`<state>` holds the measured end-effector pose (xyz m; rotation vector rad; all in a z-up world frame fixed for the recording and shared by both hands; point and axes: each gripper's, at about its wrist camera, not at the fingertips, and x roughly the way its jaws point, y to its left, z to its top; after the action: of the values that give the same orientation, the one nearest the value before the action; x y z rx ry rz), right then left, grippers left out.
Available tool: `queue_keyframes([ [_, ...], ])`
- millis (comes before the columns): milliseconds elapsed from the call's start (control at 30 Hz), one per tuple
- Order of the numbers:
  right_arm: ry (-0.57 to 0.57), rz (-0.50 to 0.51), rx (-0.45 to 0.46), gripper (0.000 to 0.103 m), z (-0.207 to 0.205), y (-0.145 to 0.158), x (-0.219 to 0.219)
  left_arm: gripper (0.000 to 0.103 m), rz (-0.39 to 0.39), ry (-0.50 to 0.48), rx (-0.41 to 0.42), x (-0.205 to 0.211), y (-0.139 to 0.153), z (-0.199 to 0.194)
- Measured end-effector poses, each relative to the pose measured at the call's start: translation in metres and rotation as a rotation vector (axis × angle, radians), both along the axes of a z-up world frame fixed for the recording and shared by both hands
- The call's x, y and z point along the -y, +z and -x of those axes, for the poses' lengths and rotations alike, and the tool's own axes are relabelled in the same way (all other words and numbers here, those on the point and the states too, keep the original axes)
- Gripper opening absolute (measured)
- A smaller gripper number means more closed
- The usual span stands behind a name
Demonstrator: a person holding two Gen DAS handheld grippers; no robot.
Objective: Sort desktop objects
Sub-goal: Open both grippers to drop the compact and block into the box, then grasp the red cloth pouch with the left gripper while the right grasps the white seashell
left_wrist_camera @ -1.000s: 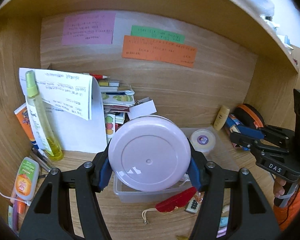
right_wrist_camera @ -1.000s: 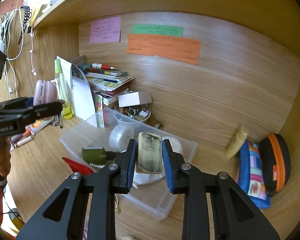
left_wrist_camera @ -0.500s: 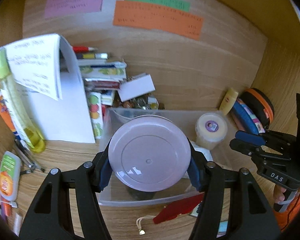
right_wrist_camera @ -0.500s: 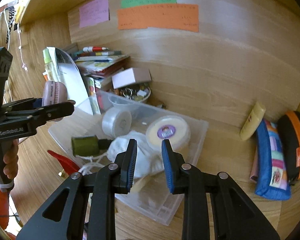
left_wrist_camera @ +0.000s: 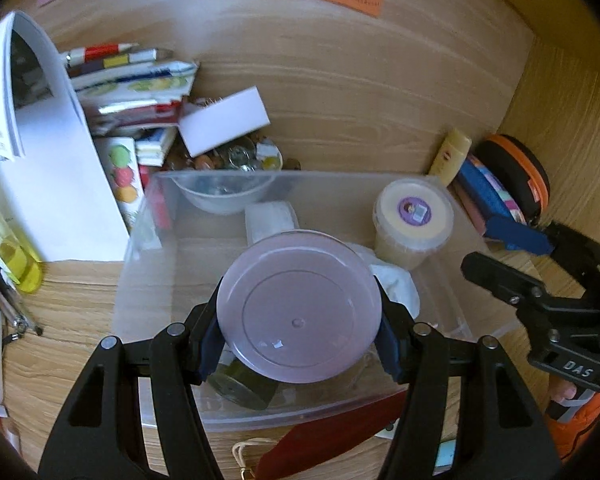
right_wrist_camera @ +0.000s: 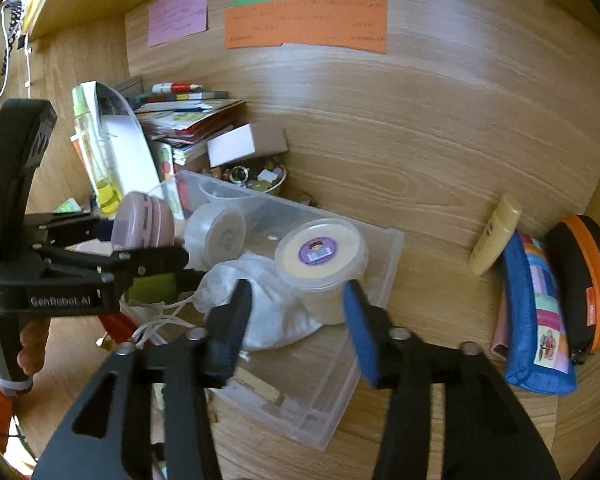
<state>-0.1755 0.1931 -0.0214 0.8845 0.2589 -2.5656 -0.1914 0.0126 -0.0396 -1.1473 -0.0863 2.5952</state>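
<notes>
My left gripper (left_wrist_camera: 300, 344) is shut on a round pink case (left_wrist_camera: 298, 306) and holds it above the clear plastic bin (left_wrist_camera: 148, 240). The case also shows in the right wrist view (right_wrist_camera: 142, 220). My right gripper (right_wrist_camera: 296, 320) is open and empty, just above the bin (right_wrist_camera: 384, 264), with a cream tub with a purple label (right_wrist_camera: 320, 252) between its fingers. The right gripper also shows in the left wrist view (left_wrist_camera: 512, 256). In the bin lie the cream tub (left_wrist_camera: 414, 220), a white cloth bag (right_wrist_camera: 260, 292), a tape roll (right_wrist_camera: 216, 236) and a dark green jar (left_wrist_camera: 240, 384).
A stack of books and pens (left_wrist_camera: 128, 76), a white box (left_wrist_camera: 224, 122) and a bowl of small items (left_wrist_camera: 236, 160) stand behind the bin. A yellow spray bottle (right_wrist_camera: 96, 160) is at left. A yellow tube (right_wrist_camera: 494, 238), blue pouch (right_wrist_camera: 536, 320) and orange-black case (right_wrist_camera: 584, 276) lie at right.
The right gripper let go of the small tin it held and has opened wide. The left gripper moved forward and down over the bin with the pink case.
</notes>
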Motion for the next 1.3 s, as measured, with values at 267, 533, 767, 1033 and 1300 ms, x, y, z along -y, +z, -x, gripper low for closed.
queue_keyframes([
  [267, -0.027, 0.0, -0.037, 0.068, -0.002, 0.005, -0.001, 0.062, 0.02, -0.011, 0.033, -0.007, -0.011, 0.003],
  [533, -0.028, -0.01, -0.042, 0.079, -0.004, 0.004, 0.001, 0.074, 0.039, 0.006, -0.009, -0.007, 0.001, -0.005],
  [767, -0.024, 0.006, -0.027, 0.082, -0.003, 0.004, -0.002, 0.092, 0.049, 0.058, -0.062, 0.002, 0.019, -0.018],
  [1033, 0.003, 0.07, -0.016, 0.085, -0.006, 0.013, -0.005, 0.094, 0.042, 0.128, -0.082, 0.027, 0.028, -0.041],
  [1300, -0.016, 0.093, -0.055, 0.089, -0.02, 0.029, -0.012, 0.094, 0.021, 0.166, -0.083, 0.05, 0.024, -0.071],
])
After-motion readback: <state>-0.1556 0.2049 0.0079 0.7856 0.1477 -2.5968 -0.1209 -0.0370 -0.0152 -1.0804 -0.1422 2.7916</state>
